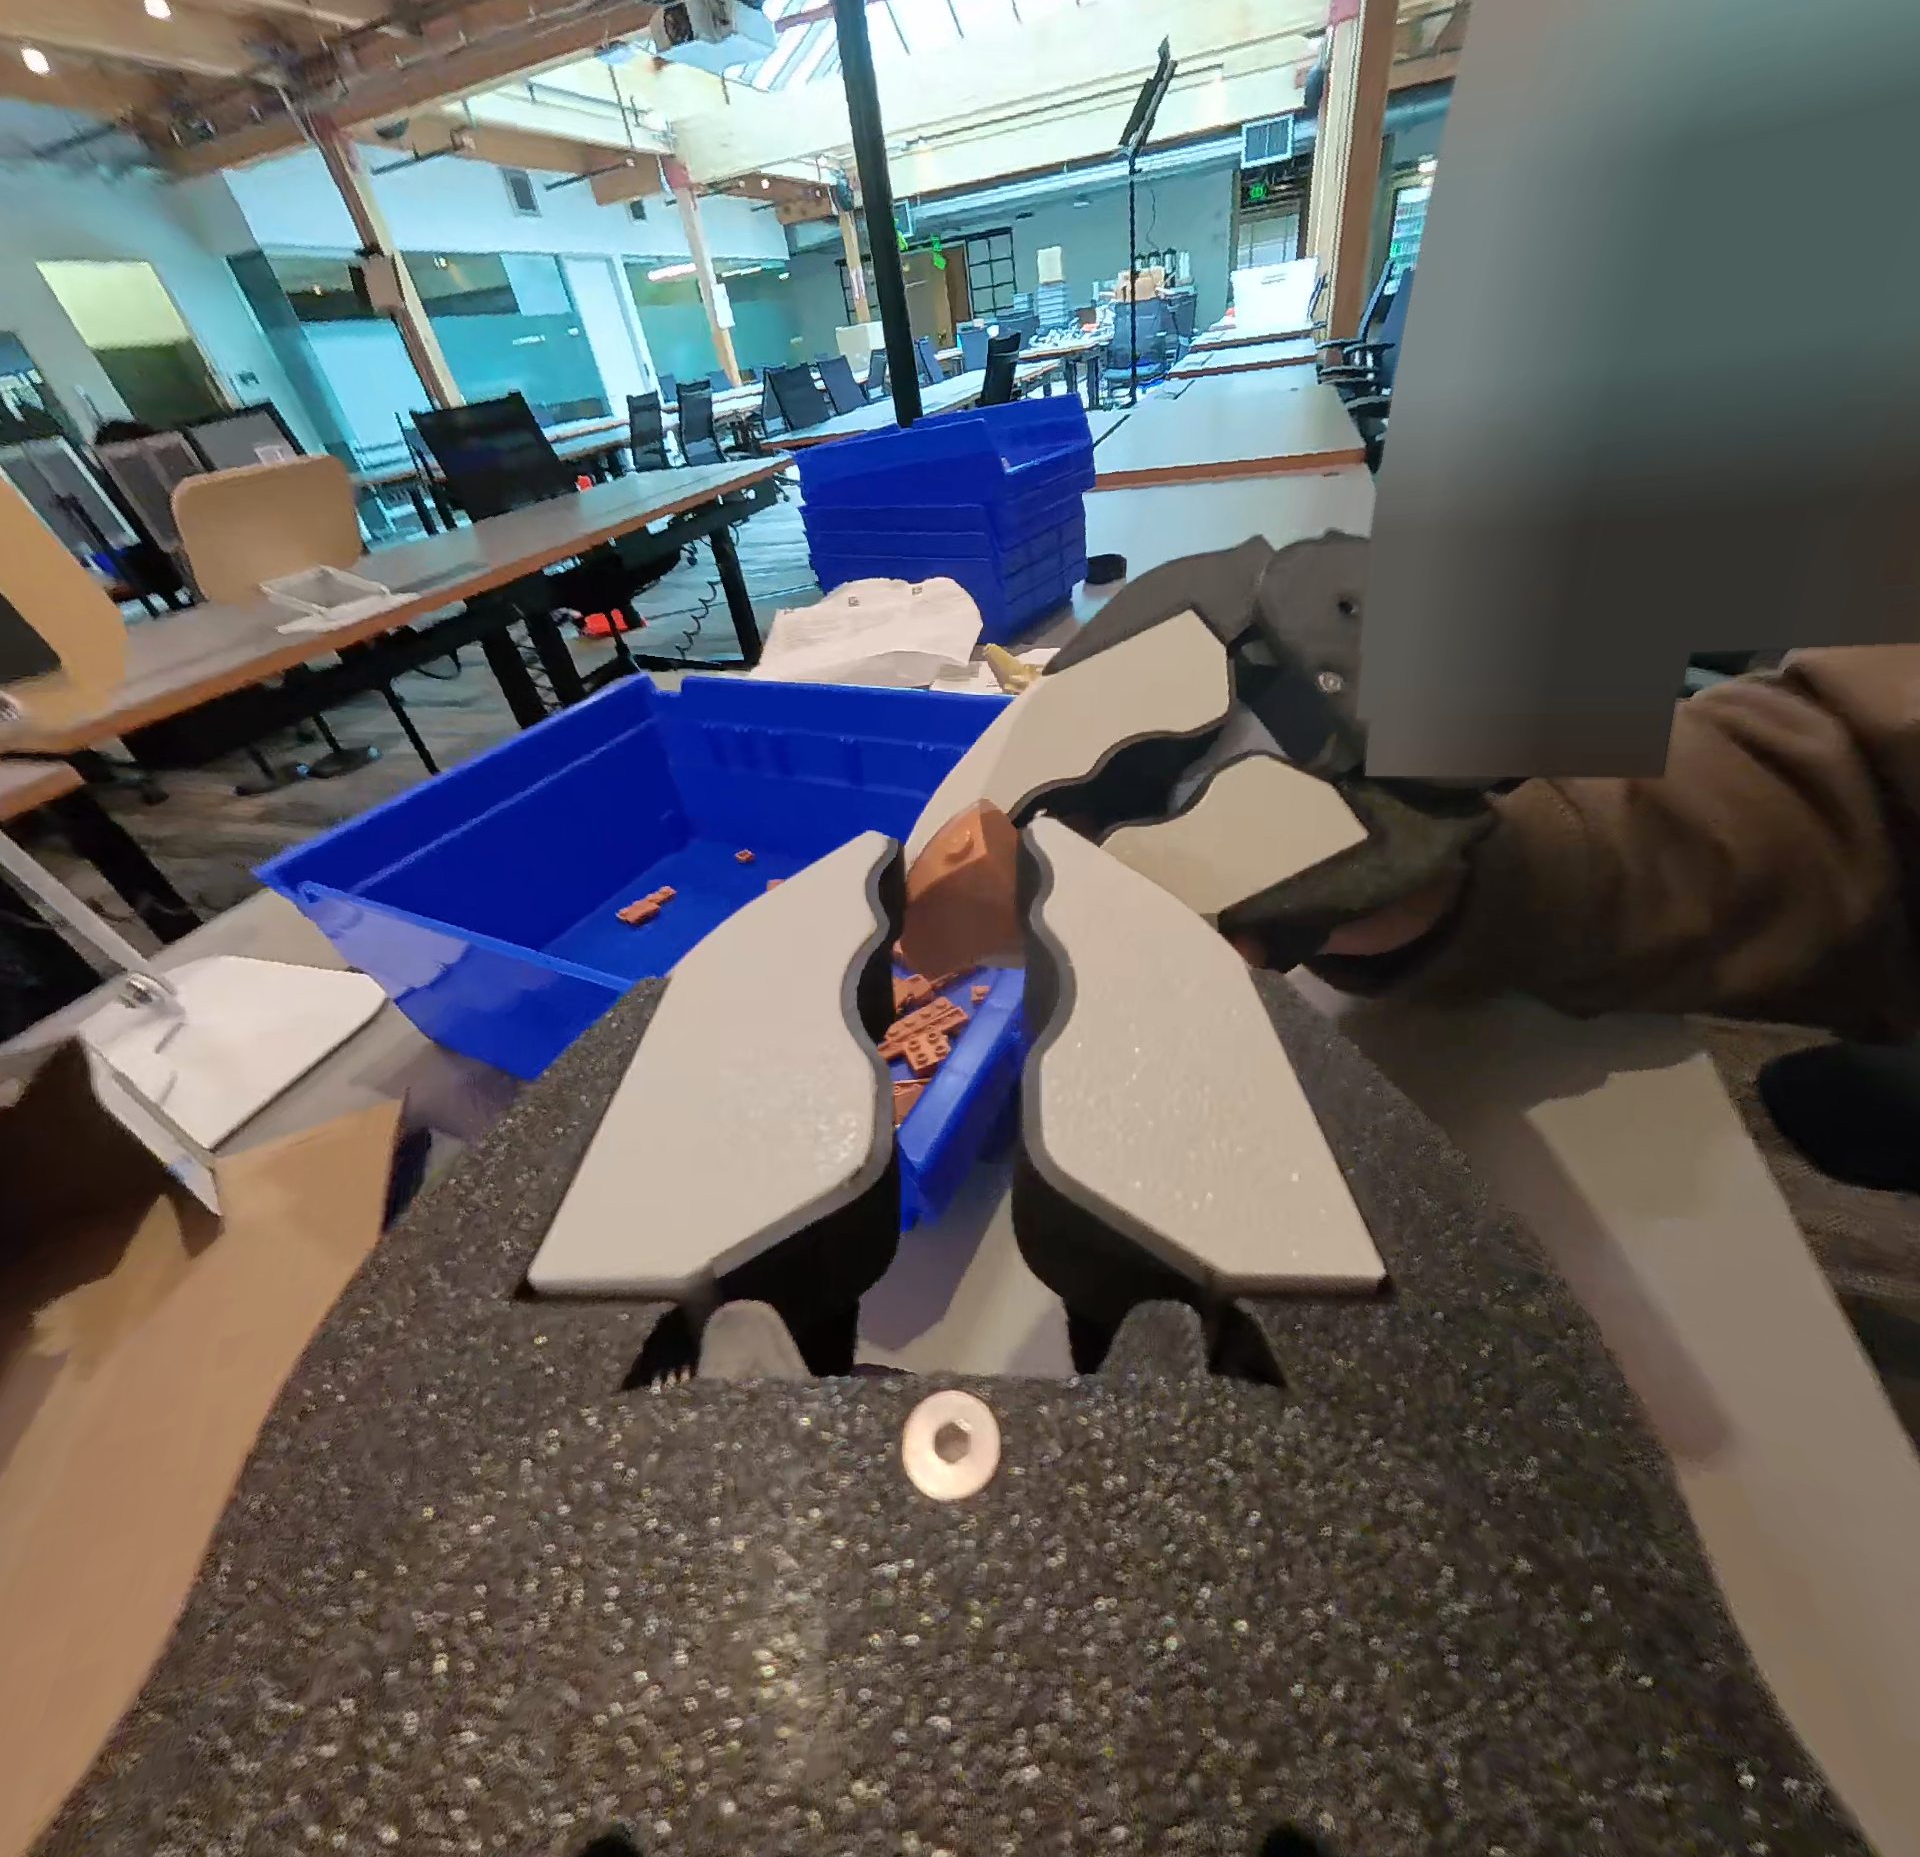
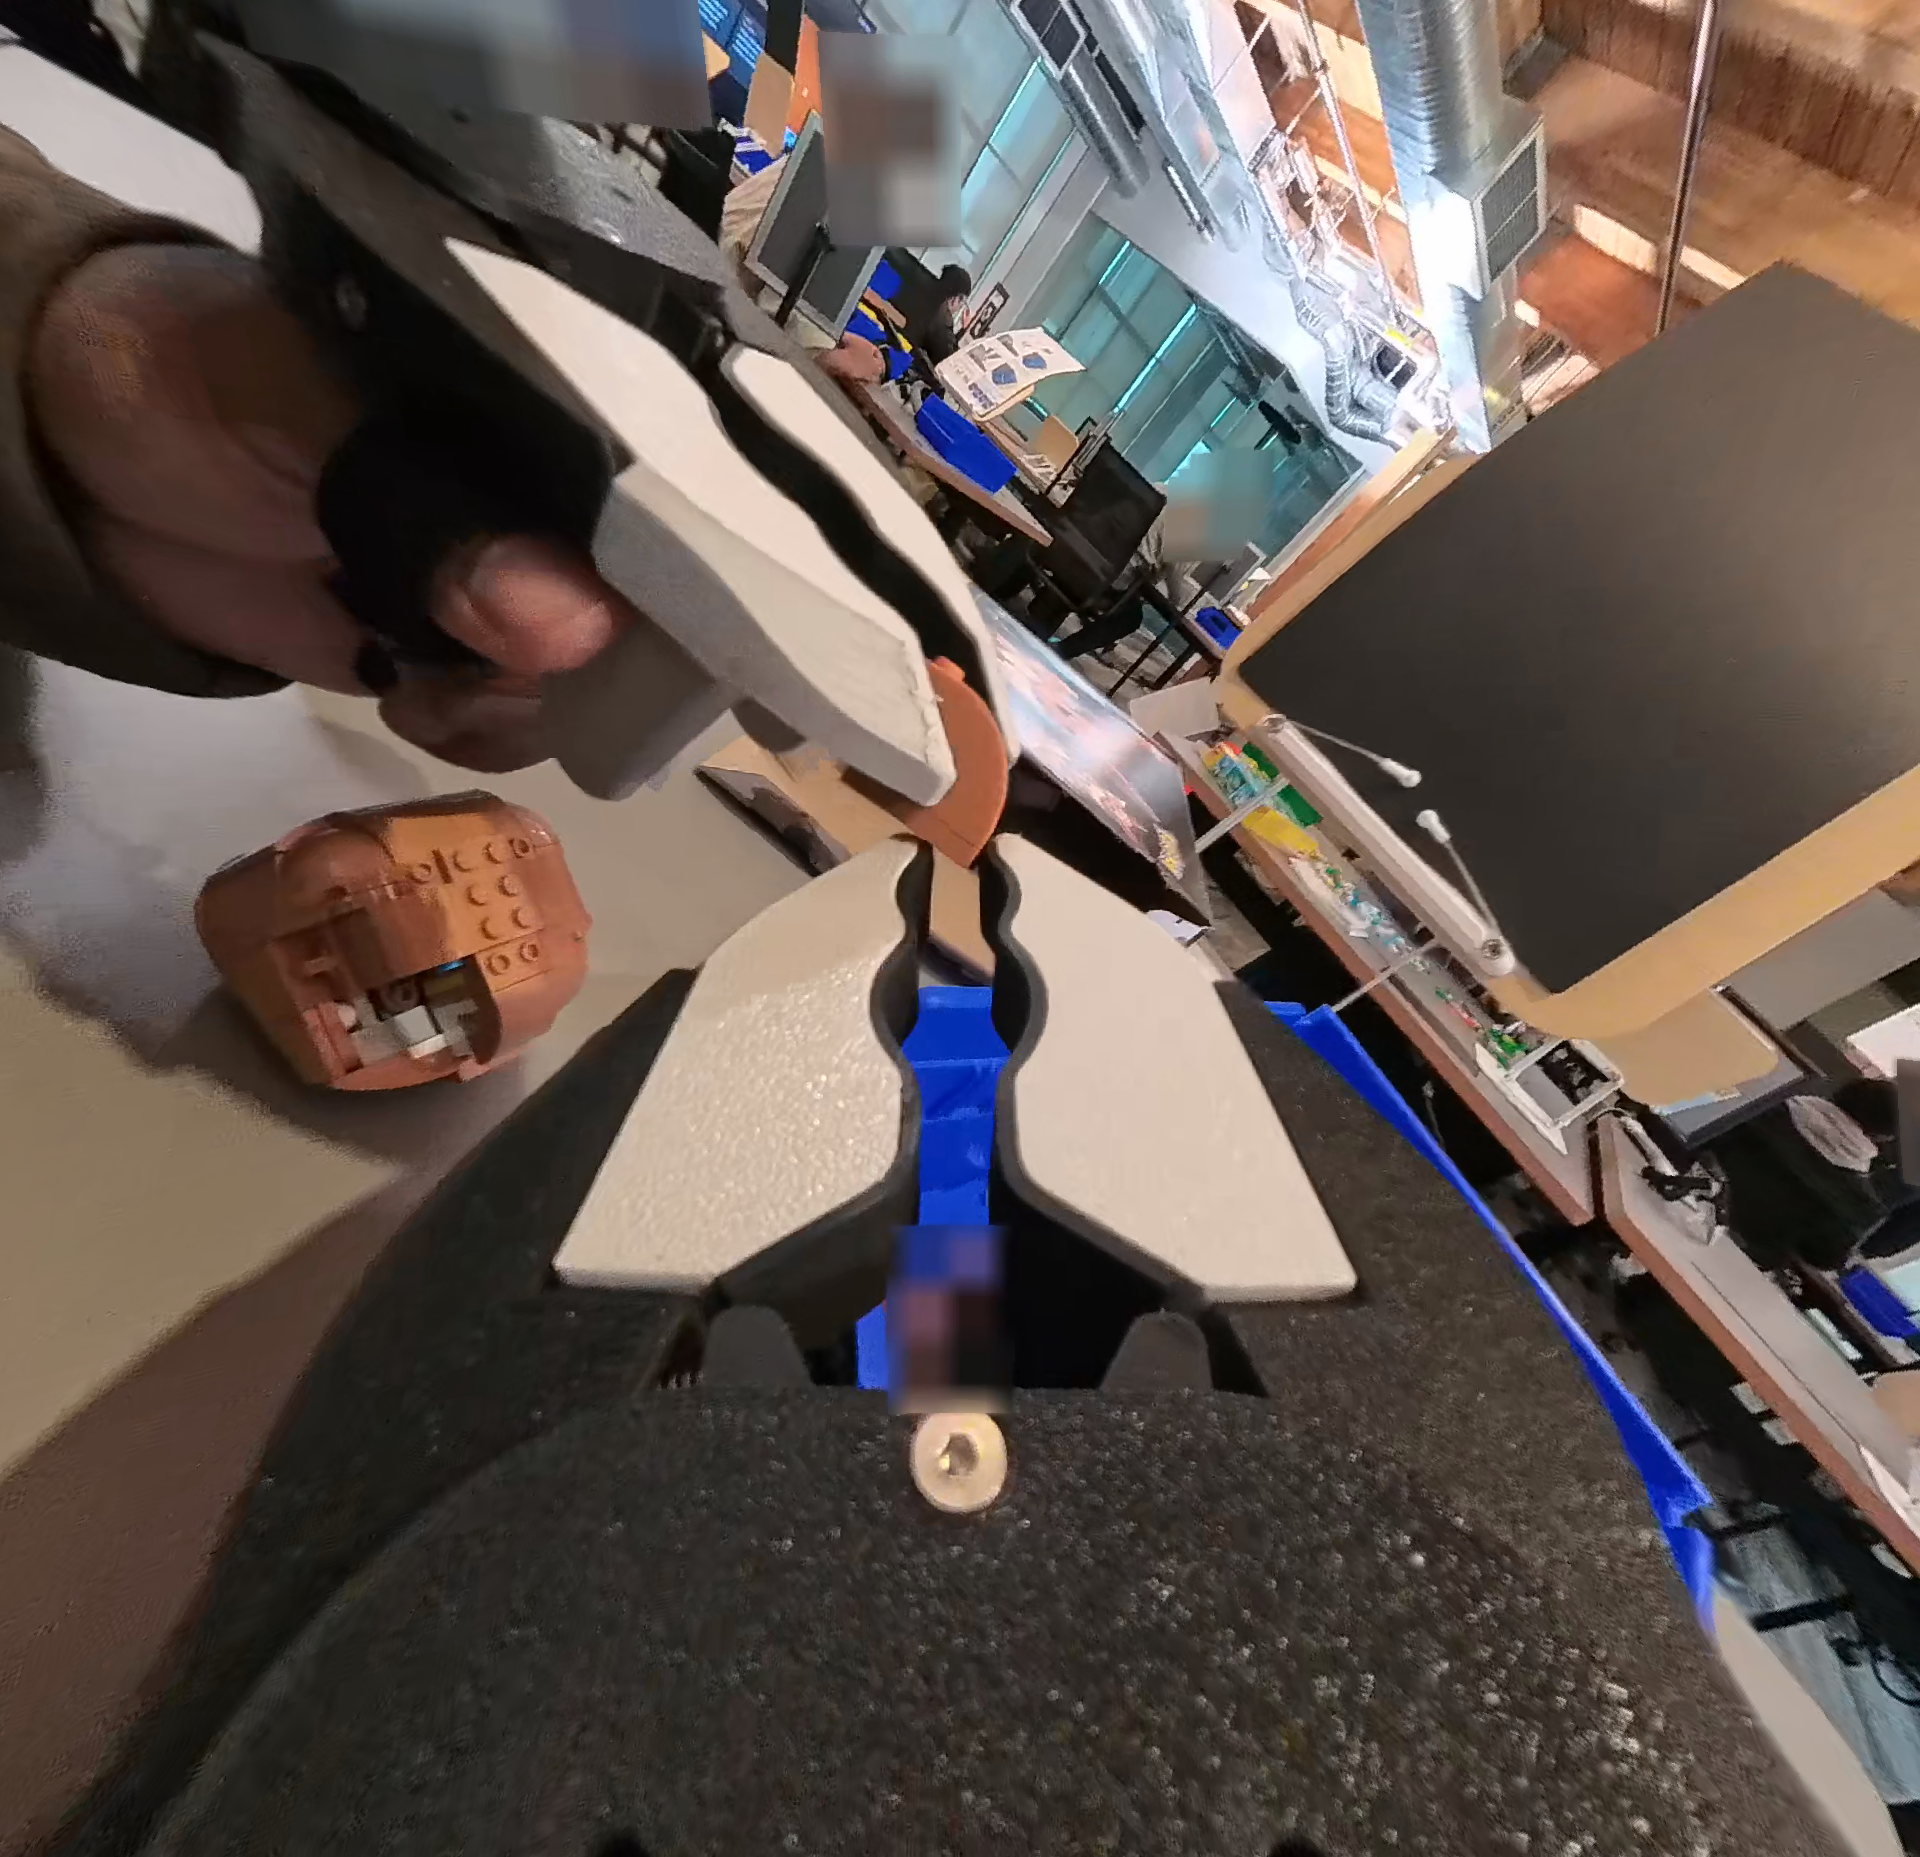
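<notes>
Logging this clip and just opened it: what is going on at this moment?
A person holds a two-finger tool in each hand above a blue bin with small brown bricks in it. Both tools meet on one curved brown brick piece: the left tool grips it between its tips, and the right tool closes on its lower edge. A partly built brown brick model sits on the table beside them, untouched. More blue bins are stacked farther back.

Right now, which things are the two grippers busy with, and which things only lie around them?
In the grippers:
- left gripper and right gripper, both shut on the brown curved brick piece

Lying about:
- blue bin with small brown bricks
- brown brick model
- stack of blue bins
- papers
</notes>
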`<state>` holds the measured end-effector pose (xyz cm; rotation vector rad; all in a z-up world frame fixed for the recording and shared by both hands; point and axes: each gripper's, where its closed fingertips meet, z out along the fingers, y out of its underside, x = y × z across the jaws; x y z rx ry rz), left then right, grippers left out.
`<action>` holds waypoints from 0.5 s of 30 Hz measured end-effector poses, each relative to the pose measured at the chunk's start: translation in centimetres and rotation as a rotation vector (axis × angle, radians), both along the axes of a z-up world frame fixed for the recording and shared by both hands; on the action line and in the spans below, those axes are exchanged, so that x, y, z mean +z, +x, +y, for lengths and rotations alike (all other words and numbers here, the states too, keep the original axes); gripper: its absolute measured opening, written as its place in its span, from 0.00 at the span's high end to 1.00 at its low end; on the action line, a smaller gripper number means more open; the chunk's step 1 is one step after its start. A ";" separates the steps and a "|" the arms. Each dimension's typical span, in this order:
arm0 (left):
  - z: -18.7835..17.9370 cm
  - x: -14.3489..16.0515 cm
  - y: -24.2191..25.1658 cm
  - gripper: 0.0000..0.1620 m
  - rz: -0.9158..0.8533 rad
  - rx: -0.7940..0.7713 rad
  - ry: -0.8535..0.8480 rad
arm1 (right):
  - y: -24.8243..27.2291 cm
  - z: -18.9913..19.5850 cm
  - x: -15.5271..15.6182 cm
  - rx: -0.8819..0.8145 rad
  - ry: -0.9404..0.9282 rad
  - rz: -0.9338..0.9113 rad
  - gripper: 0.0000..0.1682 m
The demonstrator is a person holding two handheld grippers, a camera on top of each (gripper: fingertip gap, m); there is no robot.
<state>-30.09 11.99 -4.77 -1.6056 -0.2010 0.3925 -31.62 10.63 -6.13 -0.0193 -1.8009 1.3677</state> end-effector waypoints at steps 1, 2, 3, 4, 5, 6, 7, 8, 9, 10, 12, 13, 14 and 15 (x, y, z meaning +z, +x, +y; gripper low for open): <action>0.0 0.0 -0.1 0.88 -0.031 -0.001 0.013 | 0.0 0.0 0.0 -0.006 0.001 0.022 0.95; -0.1 0.2 -0.1 0.87 -0.065 -0.005 0.034 | 0.0 0.0 0.1 -0.013 0.004 0.048 0.95; -0.1 0.5 0.0 0.88 -0.103 -0.014 0.067 | 0.1 -0.1 0.1 -0.015 0.012 0.073 0.94; -0.3 0.9 0.0 0.88 -0.146 -0.022 0.107 | 0.2 -0.2 0.0 -0.018 0.020 0.092 0.93; -0.4 1.4 0.1 0.88 -0.185 -0.034 0.149 | 0.3 -0.4 -0.1 -0.020 0.027 0.105 0.91; -0.6 1.9 0.1 0.88 -0.220 -0.045 0.190 | 0.3 -0.5 -0.2 -0.021 0.028 0.112 0.90; -0.7 2.3 0.2 0.88 -0.252 -0.053 0.229 | 0.4 -0.6 -0.2 -0.020 0.022 0.114 0.88; -0.9 2.7 0.4 0.88 -0.280 -0.064 0.259 | 0.6 -0.8 -0.1 -0.015 0.011 0.113 0.87; -1.0 2.9 0.6 0.88 -0.304 -0.070 0.281 | 0.7 -0.8 0.0 -0.013 -0.006 0.113 0.86; -1.1 2.9 0.7 0.88 -0.329 -0.063 0.300 | 0.8 -0.8 0.2 -0.015 -0.024 0.117 0.86; -1.5 3.1 1.3 0.88 -0.357 -0.056 0.335 | 1.2 -0.8 0.4 -0.015 -0.037 0.123 0.86; -2.0 3.1 1.4 0.88 -0.360 -0.035 0.356 | 1.5 -1.0 0.1 -0.008 -0.025 0.112 0.86; -2.6 3.0 1.6 0.88 -0.363 -0.012 0.373 | 1.8 -1.2 -0.5 0.000 -0.001 0.090 0.87; -3.4 2.8 1.9 0.88 -0.364 0.011 0.389 | 2.2 -1.4 -1.5 0.009 0.034 0.054 0.87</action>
